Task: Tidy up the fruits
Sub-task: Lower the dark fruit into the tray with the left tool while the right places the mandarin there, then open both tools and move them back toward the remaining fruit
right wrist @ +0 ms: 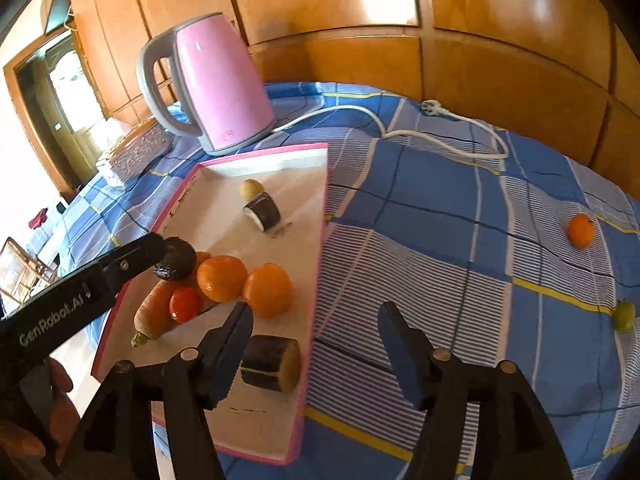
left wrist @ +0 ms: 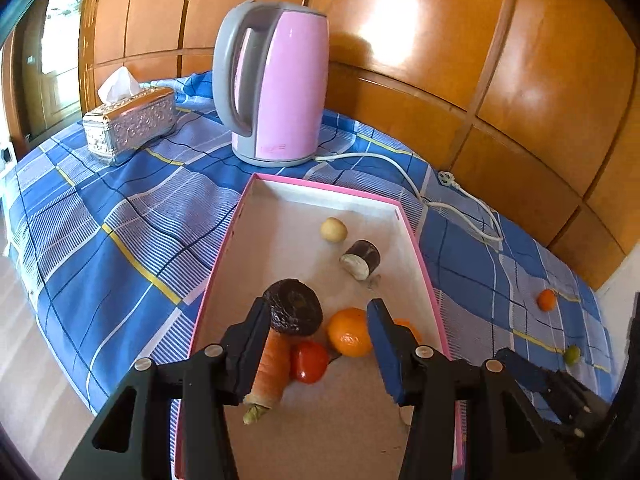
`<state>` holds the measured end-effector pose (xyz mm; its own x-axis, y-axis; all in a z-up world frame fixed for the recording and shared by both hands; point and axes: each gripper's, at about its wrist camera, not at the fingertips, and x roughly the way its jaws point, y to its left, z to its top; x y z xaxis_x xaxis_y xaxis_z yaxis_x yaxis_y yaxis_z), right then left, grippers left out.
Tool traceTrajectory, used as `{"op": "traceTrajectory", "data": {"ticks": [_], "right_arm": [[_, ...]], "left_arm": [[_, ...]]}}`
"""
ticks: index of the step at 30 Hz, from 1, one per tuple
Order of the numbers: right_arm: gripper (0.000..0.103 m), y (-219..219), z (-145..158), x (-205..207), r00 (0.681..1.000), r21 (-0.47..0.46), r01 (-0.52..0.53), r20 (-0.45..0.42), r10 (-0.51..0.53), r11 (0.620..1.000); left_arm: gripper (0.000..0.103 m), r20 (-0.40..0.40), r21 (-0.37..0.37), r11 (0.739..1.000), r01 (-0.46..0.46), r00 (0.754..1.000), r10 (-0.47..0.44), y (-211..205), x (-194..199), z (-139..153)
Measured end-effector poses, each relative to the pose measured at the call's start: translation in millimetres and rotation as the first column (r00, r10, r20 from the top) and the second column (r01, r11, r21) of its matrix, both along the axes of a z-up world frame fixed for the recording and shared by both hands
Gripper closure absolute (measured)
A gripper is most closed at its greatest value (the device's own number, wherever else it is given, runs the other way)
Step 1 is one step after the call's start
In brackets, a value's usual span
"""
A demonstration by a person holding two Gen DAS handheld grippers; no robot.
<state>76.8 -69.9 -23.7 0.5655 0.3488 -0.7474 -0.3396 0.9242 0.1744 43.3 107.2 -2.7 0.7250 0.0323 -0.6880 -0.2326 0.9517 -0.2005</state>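
**Box mostly filled, two fruits left on the cloth**

Gathering fruit into the pink-rimmed box (left wrist: 236, 216) looks well along. Inside it lie a carrot (left wrist: 270, 368), a red tomato (left wrist: 308, 362), two oranges (right wrist: 222, 278) side by side, a dark round avocado-like fruit (left wrist: 294, 308), a small pale round fruit (left wrist: 333, 229) and two dark cylindrical pieces with pale cut ends (left wrist: 361, 258).

The left gripper (left wrist: 318, 322) hangs over the box with its jaws spread wide and nothing clamped; the dark fruit sits against its left finger, so it may just have been set down there, though that is a guess. The right gripper (right wrist: 316, 320) also stands wide open and empty, straddling the box's right wall.

Still outside on the blue checked tablecloth (right wrist: 440, 208), well apart from the box, are a small orange (right wrist: 581, 231) and a green fruit (right wrist: 624, 316) nearer the table's edge. Those two appear to be what remains, probably for the right gripper. A pink kettle (left wrist: 276, 84) and silver tissue box (left wrist: 130, 124) stand behind.
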Motion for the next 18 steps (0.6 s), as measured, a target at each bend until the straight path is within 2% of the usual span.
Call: {"op": "traceTrajectory", "data": {"ticks": [6, 15, 18], "right_arm": [[0.037, -12.1, 1.4, -3.2, 0.999, -0.028, 0.042, 0.009, -0.042, 0.999], [0.037, -31.8, 2.8, -10.5, 0.998, 0.015, 0.058, -0.002, -0.058, 0.998], [0.041, -37.4, 1.2, -11.6, 0.998, 0.017, 0.069, -0.009, -0.068, 0.998]], "left_arm": [[0.053, 0.010, 0.022, 0.999, 0.028, 1.000, -0.029, -12.0, -4.2, 3.0], [0.052, 0.015, 0.061, 0.993, 0.102, 0.995, -0.103, -39.5, -7.5, 5.8], [0.052, 0.011, 0.072, 0.989, 0.127, 0.992, -0.128, -48.2, -7.0, 6.0]]}}
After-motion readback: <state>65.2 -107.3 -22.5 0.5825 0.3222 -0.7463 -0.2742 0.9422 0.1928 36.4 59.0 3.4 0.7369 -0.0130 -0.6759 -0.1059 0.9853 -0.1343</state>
